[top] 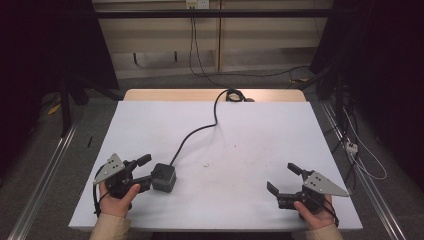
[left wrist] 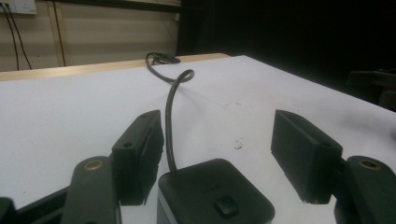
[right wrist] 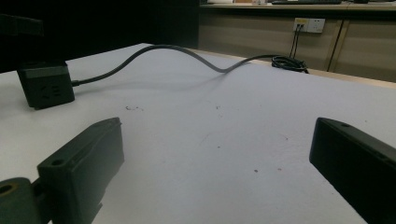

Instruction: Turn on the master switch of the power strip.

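A dark cube-shaped power socket [top: 164,177] sits on the white table [top: 240,135] at the front left, and its black cable [top: 192,132] runs toward the far edge. My left gripper [top: 144,171] is open just left of the cube, jaws pointing at it. In the left gripper view the cube [left wrist: 212,193] lies low between the open jaws, cable [left wrist: 170,116] rising behind it. My right gripper [top: 284,179] rests open at the front right with nothing between its jaws. In the right gripper view the cube [right wrist: 45,85] stands far off at the left.
The cable coils [top: 234,95] at the table's wooden far edge [top: 210,94]. Metal rails [top: 45,170] run along both sides of the table. More cables [top: 360,150] lie on the floor at the right. Small dark specks [top: 207,165] mark the table's middle.
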`<action>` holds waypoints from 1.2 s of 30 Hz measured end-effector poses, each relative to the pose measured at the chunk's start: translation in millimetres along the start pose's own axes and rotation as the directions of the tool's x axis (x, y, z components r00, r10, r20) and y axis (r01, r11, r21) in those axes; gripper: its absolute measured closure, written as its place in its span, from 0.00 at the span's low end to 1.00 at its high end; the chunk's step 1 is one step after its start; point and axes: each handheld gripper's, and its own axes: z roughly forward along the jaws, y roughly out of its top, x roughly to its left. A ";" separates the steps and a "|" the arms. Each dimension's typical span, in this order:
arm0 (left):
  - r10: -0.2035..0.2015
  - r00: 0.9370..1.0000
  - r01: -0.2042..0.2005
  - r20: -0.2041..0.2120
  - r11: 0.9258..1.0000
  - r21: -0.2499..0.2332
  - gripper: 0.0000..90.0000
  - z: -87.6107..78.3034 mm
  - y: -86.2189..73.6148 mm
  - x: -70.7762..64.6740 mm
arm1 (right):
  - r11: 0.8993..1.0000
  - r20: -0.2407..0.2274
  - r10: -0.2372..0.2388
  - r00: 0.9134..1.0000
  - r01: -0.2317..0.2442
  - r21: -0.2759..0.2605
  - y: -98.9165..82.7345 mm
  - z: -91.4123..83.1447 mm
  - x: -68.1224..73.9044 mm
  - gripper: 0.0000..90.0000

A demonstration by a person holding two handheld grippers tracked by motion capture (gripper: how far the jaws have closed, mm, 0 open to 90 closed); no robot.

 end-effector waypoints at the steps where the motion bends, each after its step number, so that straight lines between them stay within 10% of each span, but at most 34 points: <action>1: 0.005 1.000 -0.005 0.003 1.000 0.001 0.39 0.5 0.8 0.2 | 1.000 0.000 0.000 1.000 0.000 0.000 0.0 0.0 0.0 0.03; 36: -0.005 0.999 0.003 0.047 0.999 0.034 0.67 5.8 4.6 0.8 | 1.000 -0.003 -0.002 1.000 0.002 0.000 0.1 1.0 0.0 0.03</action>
